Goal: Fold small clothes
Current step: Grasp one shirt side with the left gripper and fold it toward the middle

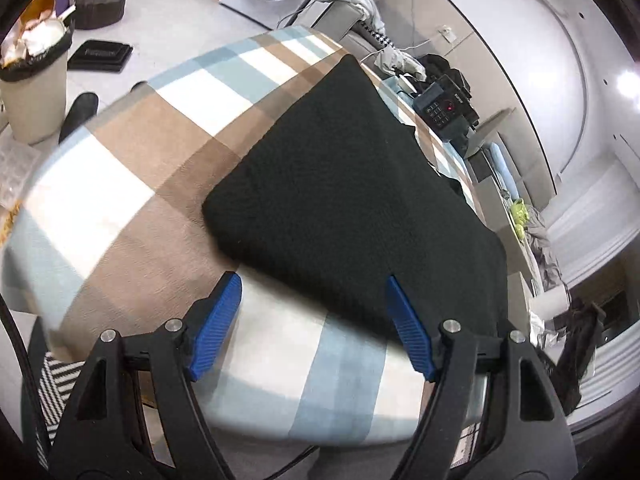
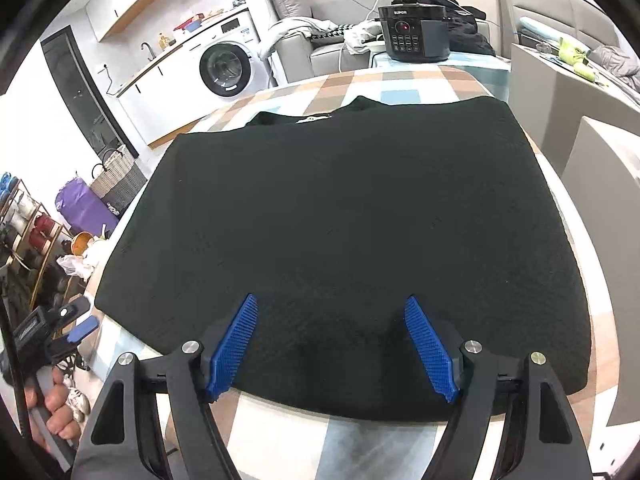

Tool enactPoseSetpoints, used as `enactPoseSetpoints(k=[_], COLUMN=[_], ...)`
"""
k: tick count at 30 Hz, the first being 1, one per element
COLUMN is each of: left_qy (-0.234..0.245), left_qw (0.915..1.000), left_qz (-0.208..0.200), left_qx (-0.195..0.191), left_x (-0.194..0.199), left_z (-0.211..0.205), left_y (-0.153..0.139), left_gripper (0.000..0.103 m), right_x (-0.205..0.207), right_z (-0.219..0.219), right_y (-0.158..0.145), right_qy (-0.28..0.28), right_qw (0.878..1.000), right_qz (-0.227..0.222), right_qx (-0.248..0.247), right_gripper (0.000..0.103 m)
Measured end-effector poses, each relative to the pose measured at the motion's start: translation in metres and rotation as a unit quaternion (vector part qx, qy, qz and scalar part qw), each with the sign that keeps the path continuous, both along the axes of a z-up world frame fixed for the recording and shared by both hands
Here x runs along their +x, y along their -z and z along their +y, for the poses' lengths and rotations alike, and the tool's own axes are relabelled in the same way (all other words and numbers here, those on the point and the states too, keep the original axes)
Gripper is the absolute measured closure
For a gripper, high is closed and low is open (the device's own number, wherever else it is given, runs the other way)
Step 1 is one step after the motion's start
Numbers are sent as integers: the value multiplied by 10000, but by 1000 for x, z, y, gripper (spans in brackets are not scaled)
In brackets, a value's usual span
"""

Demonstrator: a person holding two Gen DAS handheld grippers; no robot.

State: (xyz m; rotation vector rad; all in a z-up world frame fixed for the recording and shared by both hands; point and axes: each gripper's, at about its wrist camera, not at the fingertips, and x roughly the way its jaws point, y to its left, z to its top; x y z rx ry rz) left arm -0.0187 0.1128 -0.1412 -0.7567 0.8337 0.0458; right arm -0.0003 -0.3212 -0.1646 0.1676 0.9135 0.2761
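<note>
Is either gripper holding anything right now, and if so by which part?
Nothing is held. Left gripper and right gripper both stand open above the black garment.

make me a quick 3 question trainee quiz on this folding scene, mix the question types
1. True or false: the right gripper is clamped on the black garment.
2. What sits beyond the garment's far edge? A) a pressure cooker B) a laptop C) a kettle
3. What pattern covers the table?

Key:
1. False. Its jaws stand open above the cloth, as do the left gripper's.
2. A, the black pressure cooker.
3. A check of brown, pale blue and white.
</note>
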Motion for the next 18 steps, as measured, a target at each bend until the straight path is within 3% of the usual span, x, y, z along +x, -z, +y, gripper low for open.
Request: enactPoseSetpoints(k=[5,7,8,9,11,14,18], left_qy=[-411,-759,-847,-901,-944,-992,-1163], left_qw=[9991,9970,9963,9956,9944,9929,9898], left_qz=[-106,16,37,23,-24,-202,-468], left_qx=[-46,115,167,255,470,626,677], left_x=[28,41,46,52,61,66,54], left_z=[1,-2,-4,-7,-13,-18,-4], left_y=[5,5,5,4,2,-3,-14], left_gripper=[32,40,48,63,79,86,87], right_x=[-6,-7,-7,-7,-6,-6,-3], right_z=[-6,-10,-12,-13,-17,-19,-20], right_y=[2,4,4,5,5,5,6], right_qy=[96,186,210,239,310,351,360], right_qw=[9999,9997,9997,9996,9993,9992,9991], right_qz=[58,97,104,111,116,117,122], right_qx=[-75,-114,-120,-129,-142,-179,-199], right_gripper=[25,25,25,25,25,25,25])
